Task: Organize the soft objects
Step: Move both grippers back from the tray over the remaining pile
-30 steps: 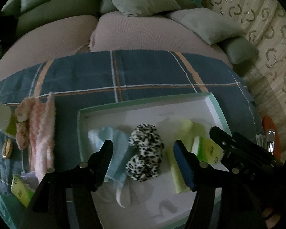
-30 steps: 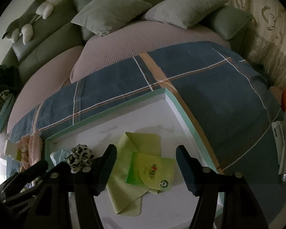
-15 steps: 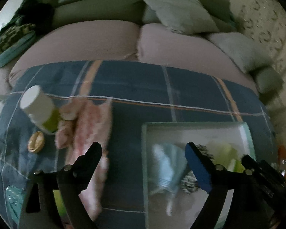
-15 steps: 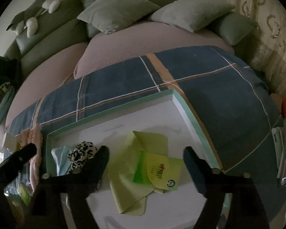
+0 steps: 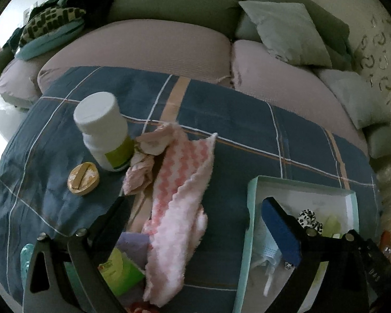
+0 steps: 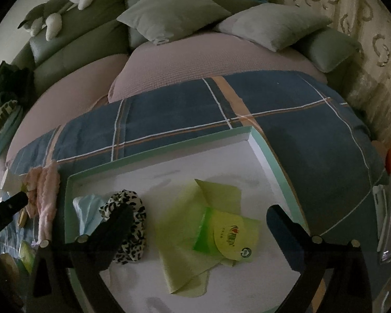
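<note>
A pink-and-white fluffy cloth (image 5: 179,208) lies on the plaid blanket, with a crumpled pink fabric (image 5: 143,164) beside it. My left gripper (image 5: 195,224) is open and empty, just above the cloth's near end. A white tray with a mint rim (image 6: 271,156) holds a leopard scrunchie (image 6: 133,227), a light blue mask (image 6: 87,208), a green cloth (image 6: 195,255) and a green tissue pack (image 6: 221,237). My right gripper (image 6: 198,229) is open and empty over the tray, around the tissue pack. The tray also shows in the left wrist view (image 5: 250,208).
A white bottle (image 5: 104,130) and a round tan lid (image 5: 83,178) stand left of the cloths. A green packet (image 5: 120,271) and purple item (image 5: 133,242) lie under the left finger. Sofa cushions (image 6: 174,7) and a plush toy (image 6: 54,13) are behind.
My left gripper has swung left from over the tray to over the pink cloth and opened wider. The right gripper has opened wider and stayed over the tray.
</note>
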### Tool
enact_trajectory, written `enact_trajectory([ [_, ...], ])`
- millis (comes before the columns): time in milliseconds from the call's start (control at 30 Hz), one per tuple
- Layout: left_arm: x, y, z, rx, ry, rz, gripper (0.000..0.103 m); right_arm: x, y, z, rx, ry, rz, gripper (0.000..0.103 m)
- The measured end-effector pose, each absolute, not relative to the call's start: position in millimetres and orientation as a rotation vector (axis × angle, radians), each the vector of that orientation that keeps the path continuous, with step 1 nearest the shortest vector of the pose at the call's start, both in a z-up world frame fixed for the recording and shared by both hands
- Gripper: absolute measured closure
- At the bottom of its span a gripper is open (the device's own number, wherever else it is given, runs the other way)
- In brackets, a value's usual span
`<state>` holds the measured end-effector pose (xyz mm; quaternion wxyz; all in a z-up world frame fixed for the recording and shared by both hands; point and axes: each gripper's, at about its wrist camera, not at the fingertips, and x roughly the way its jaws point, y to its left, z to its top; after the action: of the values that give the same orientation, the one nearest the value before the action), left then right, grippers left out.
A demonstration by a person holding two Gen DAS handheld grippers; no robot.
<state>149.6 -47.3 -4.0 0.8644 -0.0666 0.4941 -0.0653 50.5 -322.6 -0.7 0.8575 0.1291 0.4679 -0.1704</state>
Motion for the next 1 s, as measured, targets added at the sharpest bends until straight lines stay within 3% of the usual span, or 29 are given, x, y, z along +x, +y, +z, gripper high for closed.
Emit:
enact_trajectory([
  [1000,119.8,75.4,32.4,-0.287,0.933,0.075,0.002,65.2,-213.2,6.9,0.156,0.985,-0.076,0.000],
])
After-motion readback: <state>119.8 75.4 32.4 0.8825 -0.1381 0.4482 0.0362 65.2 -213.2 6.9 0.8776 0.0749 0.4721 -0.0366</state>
